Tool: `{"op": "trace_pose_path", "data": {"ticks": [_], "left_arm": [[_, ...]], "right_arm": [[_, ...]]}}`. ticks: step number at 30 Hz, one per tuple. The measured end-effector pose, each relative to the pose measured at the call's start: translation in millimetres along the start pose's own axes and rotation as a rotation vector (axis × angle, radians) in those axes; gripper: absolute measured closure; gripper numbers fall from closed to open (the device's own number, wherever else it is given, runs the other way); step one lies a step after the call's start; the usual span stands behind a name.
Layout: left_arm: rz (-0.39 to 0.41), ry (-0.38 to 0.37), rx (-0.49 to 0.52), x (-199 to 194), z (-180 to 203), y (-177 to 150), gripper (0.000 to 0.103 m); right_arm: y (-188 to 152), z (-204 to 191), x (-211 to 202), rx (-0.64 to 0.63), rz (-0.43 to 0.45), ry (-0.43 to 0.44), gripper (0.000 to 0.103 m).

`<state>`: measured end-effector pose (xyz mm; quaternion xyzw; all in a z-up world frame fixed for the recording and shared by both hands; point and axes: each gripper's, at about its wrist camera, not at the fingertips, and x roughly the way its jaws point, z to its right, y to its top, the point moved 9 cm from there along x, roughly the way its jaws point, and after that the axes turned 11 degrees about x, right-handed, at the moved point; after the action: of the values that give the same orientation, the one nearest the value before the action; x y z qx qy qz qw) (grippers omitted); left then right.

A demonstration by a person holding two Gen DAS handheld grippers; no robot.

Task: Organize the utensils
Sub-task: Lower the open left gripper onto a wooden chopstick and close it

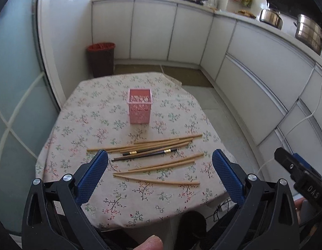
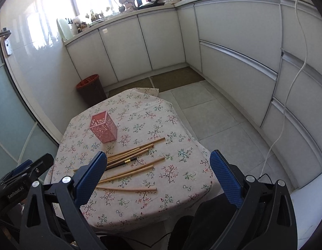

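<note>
blue pad (image 2: 92,177) hides the chopsticks' (image 2: 127,160) left ends.

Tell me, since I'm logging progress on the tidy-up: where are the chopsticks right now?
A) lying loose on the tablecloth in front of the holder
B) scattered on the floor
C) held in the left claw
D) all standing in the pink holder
A: the chopsticks lie flat on the tablecloth, nearer the cameras than the pink holder; both claws are open and hold nothing.

My right gripper (image 2: 158,175) hangs wide apart above the chopsticks (image 2: 129,166) scattered near the pink holder (image 2: 103,129), which looks empty, perhaps.
</note>
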<state>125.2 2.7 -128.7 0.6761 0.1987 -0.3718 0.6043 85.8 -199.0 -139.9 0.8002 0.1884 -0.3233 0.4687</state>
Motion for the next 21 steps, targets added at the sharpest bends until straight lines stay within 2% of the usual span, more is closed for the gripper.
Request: {"op": "trace_pose_path", "data": {"ticks": [2,4,6,9,12,15,17,20,21], "left_arm": [[-0.127,-0.064,0.099,37,8,-13,0.007],[-0.239,-0.064,0.248,72,18,-34,0.007],[-0.314,-0.076,0.396,98,33,-57,0.007],[-0.4,-0.237,0.558,121,64,-87,0.008],[-0.46,-0.346,0.66,138,85,-99,0.013],[-0.547,-0.406,0.728,161,97,-105,0.03],[-0.594,-0.443,0.778,171,106,-111,0.046],[-0.659,-0.479,0.85,186,115,-122,0.061],[-0.677,-0.479,0.872,190,116,-125,0.062]], "right_arm": [[1,8,13,0.024,-0.021,-0.019,0.007],[2,19,26,0.054,-0.045,-0.036,0.007],[5,30,39,0.088,-0.069,-0.05,0.007],[10,48,53,0.15,-0.081,-0.064,0.007],[18,69,64,0.222,-0.081,-0.078,0.007],[24,92,75,0.294,-0.093,-0.095,0.007],[25,104,80,0.328,-0.095,-0.111,0.007],[27,119,88,0.362,-0.101,-0.134,0.007],[26,123,90,0.368,-0.104,-0.14,0.007]]}}
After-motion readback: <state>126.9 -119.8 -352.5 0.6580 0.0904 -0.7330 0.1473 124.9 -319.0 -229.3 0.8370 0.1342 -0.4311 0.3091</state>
